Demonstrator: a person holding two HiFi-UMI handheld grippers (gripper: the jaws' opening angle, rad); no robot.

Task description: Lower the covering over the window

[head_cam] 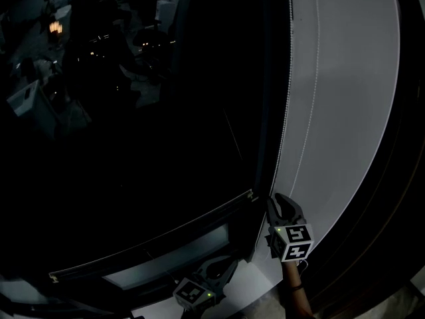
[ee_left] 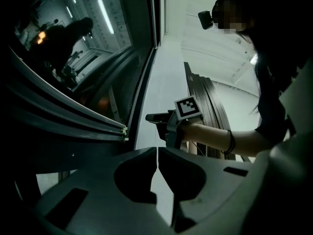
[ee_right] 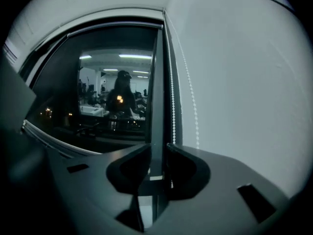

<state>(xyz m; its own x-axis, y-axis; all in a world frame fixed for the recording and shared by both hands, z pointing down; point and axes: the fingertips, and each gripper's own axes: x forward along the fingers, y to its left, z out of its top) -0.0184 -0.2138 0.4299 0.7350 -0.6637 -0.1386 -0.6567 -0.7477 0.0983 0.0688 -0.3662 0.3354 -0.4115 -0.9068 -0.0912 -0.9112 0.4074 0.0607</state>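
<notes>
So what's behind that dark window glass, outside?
Mostly you see a mirror image: the window glass reflects ceiling lights, desks and a dark figure with an orange glow. Whatever is outside is hidden by darkness and those reflections.

Left gripper (ee_left: pixel 157 154) jaws together, right gripper (ee_left: pixel 152 118) beyond, beside dark window (ee_left: pixel 73 58)

The window glass (head_cam: pixel 133 145) is black, with a small orange light (ee_right: pixel 119 98) shining in it. The wall (head_cam: pixel 345 78) is pale grey-white. The bead chain (head_cam: pixel 287 105) is a row of white dots. My left gripper (head_cam: pixel 222 268) and right gripper (head_cam: pixel 282 205) are dark grey. The marker cube (head_cam: pixel 297 242) is white with black squares and a tiny green light. My wristband (ee_left: pixel 230 142) is black.
</notes>
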